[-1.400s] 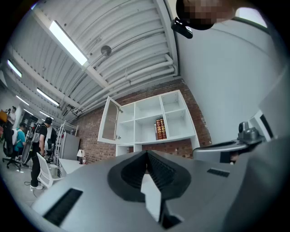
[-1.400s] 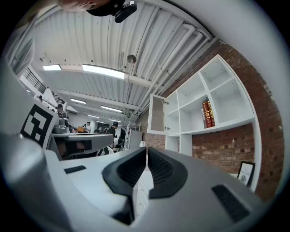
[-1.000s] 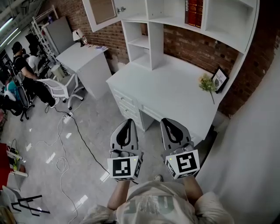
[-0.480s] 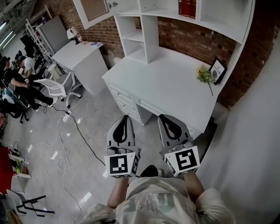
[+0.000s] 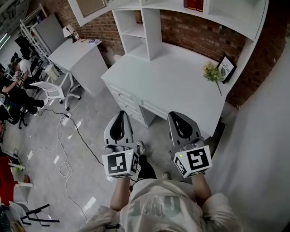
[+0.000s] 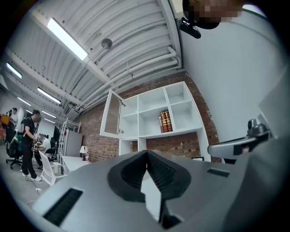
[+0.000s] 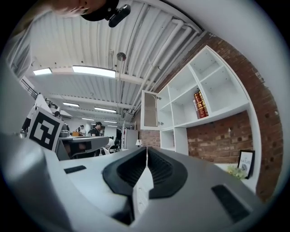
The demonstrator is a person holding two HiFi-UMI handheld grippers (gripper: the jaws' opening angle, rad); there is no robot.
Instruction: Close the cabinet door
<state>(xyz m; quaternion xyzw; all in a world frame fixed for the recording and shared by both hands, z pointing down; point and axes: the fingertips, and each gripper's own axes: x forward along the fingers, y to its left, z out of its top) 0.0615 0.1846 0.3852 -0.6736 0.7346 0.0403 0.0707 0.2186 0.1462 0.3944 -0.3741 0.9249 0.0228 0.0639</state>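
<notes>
A white wall shelf unit (image 6: 154, 113) hangs over a white desk (image 5: 172, 86). Its leftmost compartment has a glass-paned cabinet door (image 6: 112, 114) swung open to the left, also seen as the door (image 7: 150, 109) in the right gripper view and as the door (image 5: 90, 8) at the head view's top edge. My left gripper (image 5: 119, 116) and right gripper (image 5: 177, 117) are held side by side in front of the desk, well short of the door. Both are shut with nothing between the jaws, as the left gripper (image 6: 147, 152) and right gripper (image 7: 147, 149) show up close.
Red books (image 6: 165, 121) stand on a shelf. On the desk's right lie a framed picture (image 5: 226, 68) and a flower sprig (image 5: 211, 74). A second white desk (image 5: 74, 56), an office chair (image 5: 54, 90), floor cables (image 5: 68, 136) and seated people (image 5: 11, 86) are to the left.
The desk and shelves have slid up and left in the head view, and the cabinet door is now cut by the top edge. The left gripper has shifted left; both stay shut.
</notes>
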